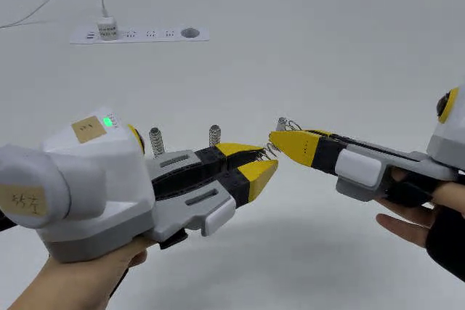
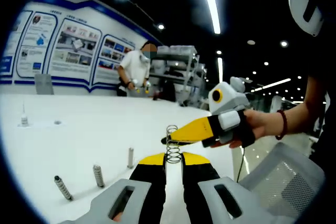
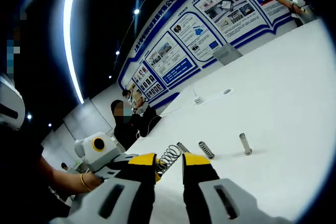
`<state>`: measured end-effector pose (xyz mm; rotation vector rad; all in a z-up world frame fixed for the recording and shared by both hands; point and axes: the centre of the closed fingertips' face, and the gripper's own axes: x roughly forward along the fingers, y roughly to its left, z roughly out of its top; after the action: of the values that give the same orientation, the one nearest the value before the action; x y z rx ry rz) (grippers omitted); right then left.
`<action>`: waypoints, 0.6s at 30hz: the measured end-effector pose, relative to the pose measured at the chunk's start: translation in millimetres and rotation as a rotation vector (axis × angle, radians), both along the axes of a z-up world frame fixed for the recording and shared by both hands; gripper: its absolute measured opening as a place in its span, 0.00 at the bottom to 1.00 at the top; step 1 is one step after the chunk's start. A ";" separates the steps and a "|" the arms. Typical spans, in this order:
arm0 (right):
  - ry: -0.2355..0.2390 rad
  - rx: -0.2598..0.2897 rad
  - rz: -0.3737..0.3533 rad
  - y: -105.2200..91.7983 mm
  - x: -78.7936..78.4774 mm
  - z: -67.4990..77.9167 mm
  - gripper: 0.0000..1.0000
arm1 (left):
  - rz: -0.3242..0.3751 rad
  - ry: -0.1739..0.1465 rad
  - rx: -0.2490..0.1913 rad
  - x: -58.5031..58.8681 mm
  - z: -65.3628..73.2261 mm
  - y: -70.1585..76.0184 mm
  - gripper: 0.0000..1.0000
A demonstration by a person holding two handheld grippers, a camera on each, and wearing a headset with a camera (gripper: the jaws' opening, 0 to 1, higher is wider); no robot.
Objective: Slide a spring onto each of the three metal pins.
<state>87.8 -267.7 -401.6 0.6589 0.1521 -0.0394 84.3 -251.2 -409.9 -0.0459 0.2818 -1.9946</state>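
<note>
L gripper (image 1: pixel 265 159) jaws nipped on spring (image 2: pixel 172 142), upright at bottom centre of left gripper view. R gripper (image 1: pixel 275 137) tip meets the same spring from frame right; can't tell if it's pinching. Beyond, lower left: sprung pin (image 2: pixel 62 187), 2nd sprung pin (image 2: pixel 98 175), bare pin (image 2: pixel 130 157). Power strip (image 1: pixel 138 34) top left in head view.

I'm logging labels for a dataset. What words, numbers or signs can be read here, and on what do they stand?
Nothing here can be read with certainty.
Top sticker, tan, on the left gripper: handwriting, too faint to read.
Side sticker, tan, on its round end: handwritten marks, illegible.
Wall posters: headings and text too blurred to read.
</note>
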 end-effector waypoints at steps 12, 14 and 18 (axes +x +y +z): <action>-0.068 0.071 0.017 3.9 2.3 10.9 0.12 | 0.003 0.005 -0.003 -0.7 2.9 1.1 0.10; -0.070 0.071 0.019 3.9 2.6 11.6 0.12 | 0.009 0.000 -0.003 0.1 3.4 1.1 0.11; -0.073 0.051 0.021 4.2 3.7 13.3 0.12 | 0.017 -0.006 0.005 0.9 4.9 0.2 0.12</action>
<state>91.6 -263.6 -388.3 0.7090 0.0901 0.0092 85.2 -251.0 -405.0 -0.0390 0.2820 -1.9767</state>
